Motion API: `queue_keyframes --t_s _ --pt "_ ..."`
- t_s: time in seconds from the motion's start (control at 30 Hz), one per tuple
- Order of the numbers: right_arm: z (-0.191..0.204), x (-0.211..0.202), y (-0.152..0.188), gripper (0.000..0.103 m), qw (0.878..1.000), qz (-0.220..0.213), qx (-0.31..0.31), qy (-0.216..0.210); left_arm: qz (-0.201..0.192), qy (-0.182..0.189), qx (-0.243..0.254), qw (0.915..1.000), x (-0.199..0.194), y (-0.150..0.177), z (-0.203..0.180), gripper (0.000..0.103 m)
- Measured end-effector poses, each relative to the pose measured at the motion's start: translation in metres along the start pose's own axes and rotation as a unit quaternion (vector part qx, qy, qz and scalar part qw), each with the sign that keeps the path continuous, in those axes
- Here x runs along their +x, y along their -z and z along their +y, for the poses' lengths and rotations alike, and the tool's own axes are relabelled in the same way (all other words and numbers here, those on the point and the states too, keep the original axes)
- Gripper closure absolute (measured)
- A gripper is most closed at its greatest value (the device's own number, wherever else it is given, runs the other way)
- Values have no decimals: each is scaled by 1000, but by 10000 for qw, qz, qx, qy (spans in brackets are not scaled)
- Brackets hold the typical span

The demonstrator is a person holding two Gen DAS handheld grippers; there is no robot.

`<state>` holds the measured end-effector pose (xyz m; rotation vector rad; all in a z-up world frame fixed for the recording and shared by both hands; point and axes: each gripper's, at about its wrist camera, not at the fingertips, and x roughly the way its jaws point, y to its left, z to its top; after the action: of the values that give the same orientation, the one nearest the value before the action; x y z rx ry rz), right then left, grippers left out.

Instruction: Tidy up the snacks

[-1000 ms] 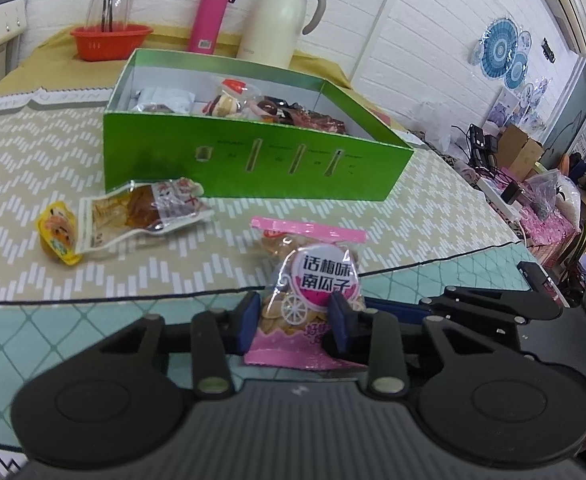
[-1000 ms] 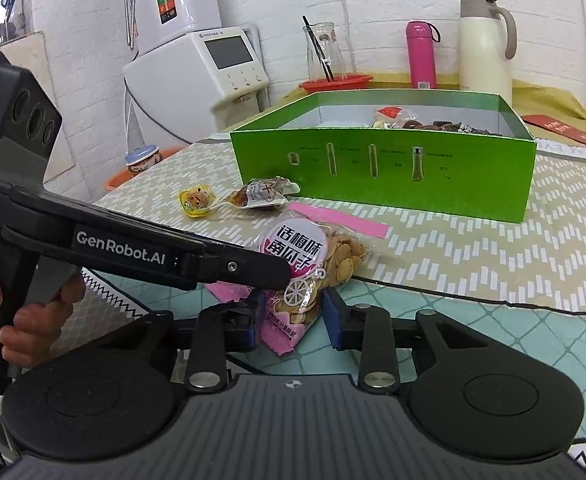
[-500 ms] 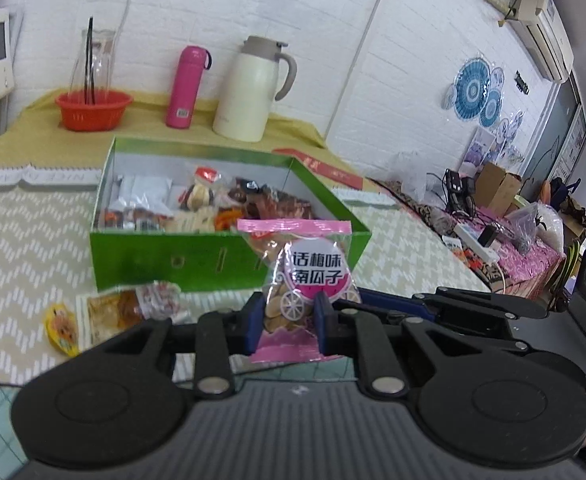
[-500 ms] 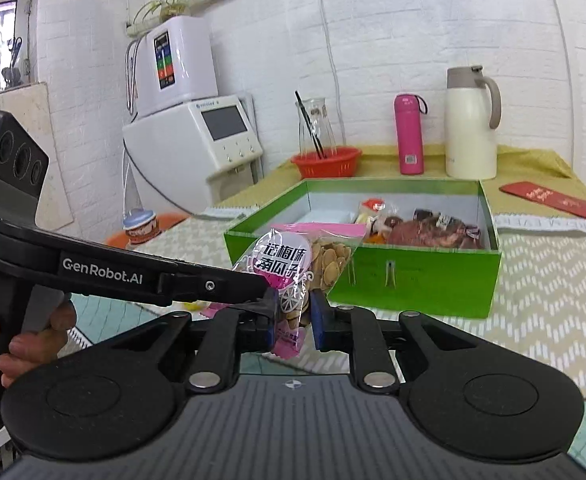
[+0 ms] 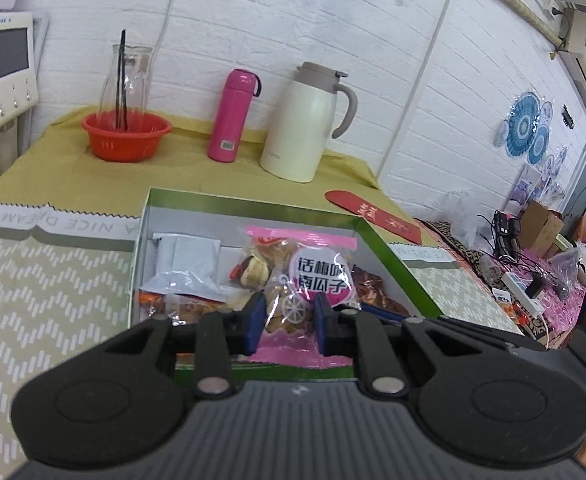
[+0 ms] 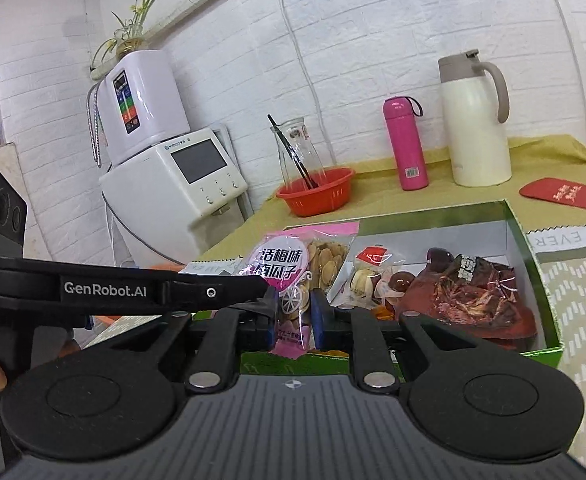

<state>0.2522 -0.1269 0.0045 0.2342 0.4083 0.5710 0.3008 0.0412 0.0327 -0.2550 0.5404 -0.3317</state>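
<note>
Pumpkin-seed packet, clear film with pink ends and a round pink-and-white label: held upright in the air over the near part of the green box, pinched from both sides at its lower half. Left gripper: blue pads pressed onto the packet. Right gripper: likewise clamped on the same packet, its fingers crossing those of the left one.

Green box, open top, white inside, on a chevron-patterned tablecloth. Contents: silver-white pouch at the left, small wrapped sweets in the middle, dark red crinkled packet at the right.

Beyond the box, on a mustard-yellow cloth by the white brick wall: red plastic basket with a glass carafe standing in it, pink flask, cream thermal jug, red envelope.

Left of the table: white appliance with a screen, a second unit stacked on it, a plant on top.
</note>
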Motion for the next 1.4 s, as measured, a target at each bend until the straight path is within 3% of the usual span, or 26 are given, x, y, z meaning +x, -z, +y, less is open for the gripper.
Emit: queue_keyframes --t_s 0.13,0.17,0.2,0.23,0.27,0.33,0.43,0.5,0.57,0.6,0.8,0.9,1.4 --pt "-16 22 -2 71 9994 102 332 -48 57 -67 -74 9999 21 -6 13 87" --pt "-20 28 -1 64 9992 103 381 -39 72 -84 -71 9999 26 -8 16 87" --pt "-23 33 0 60 9991 131 405 32 70 -163 -93 9998 31 -9 19 77" --pt "-25 37 0 56 9990 161 383 172 22 -269 -140 9995 33 -9 21 46" --pt "-25 39 2 52 9988 213 275 349 -113 -390 -211 9990 32 -9 25 41" --pt "-24 40 4 50 9984 256 3 506 -306 -494 -228 9980 29 -7 28 41" --pt "-24 37 6 42 9980 271 -172 553 -222 -613 -194 9977 30 -6 28 38" --pt "-26 35 7 29 9980 250 -171 549 -152 -765 -148 9968 31 -4 25 37" --pt "-24 31 7 6 9982 213 -159 534 -95 -926 -64 9956 31 -1 21 35" --pt "-22 29 7 1 9981 191 -196 547 -83 -974 -19 9952 30 0 20 34" --pt "-8 9 6 0 9958 -91 -646 648 -127 -1137 177 9933 16 3 9 25" --pt "-4 -1 7 0 9951 -140 -735 652 -312 -1247 265 9913 5 8 3 0" --pt "24 -39 22 0 9934 32 -1013 537 -413 -1231 335 9910 -46 29 -18 0"
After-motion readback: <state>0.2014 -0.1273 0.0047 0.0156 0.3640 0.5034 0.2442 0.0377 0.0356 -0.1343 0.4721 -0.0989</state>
